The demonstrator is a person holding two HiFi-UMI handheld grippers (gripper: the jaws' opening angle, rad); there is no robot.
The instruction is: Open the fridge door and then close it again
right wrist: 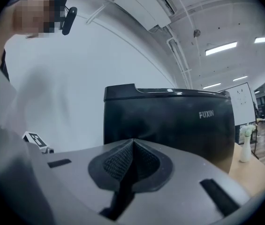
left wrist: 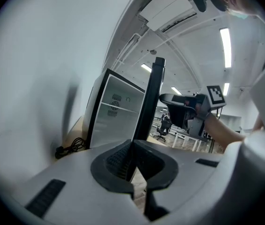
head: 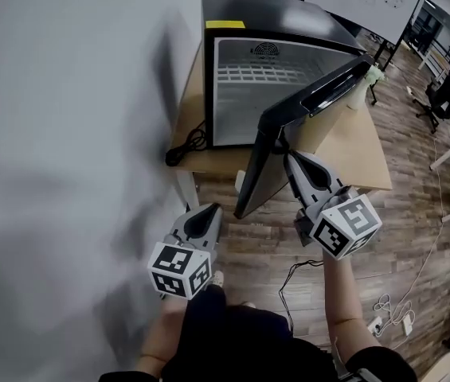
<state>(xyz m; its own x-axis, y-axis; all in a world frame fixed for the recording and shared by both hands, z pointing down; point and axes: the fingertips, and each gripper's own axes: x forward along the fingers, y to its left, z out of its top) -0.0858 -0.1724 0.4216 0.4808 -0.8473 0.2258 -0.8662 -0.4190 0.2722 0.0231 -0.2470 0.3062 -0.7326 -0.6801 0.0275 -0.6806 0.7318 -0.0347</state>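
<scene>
A black mini fridge (head: 264, 14) stands on a wooden table, and its pale interior (head: 264, 94) with a wire shelf is exposed. Its door (head: 260, 165) hangs partly open, swung out toward me. My right gripper (head: 288, 157) is shut and empty, with its tip at the door's outer face. In the right gripper view that black face (right wrist: 170, 121) fills the space just ahead of the shut right gripper (right wrist: 132, 142). I cannot tell whether it touches. My left gripper (head: 209, 210) is lower left, short of the door's free edge, shut on nothing. In the left gripper view the door (left wrist: 151, 97) stands edge-on beyond the left gripper (left wrist: 131, 144).
The wooden table (head: 360, 150) carries a coiled black power cord (head: 185, 146) left of the fridge and a white vase (head: 364, 86) behind the door. A white wall runs along the left. Cables (head: 304, 273) lie on the wood floor, and an office chair (head: 448, 94) stands far right.
</scene>
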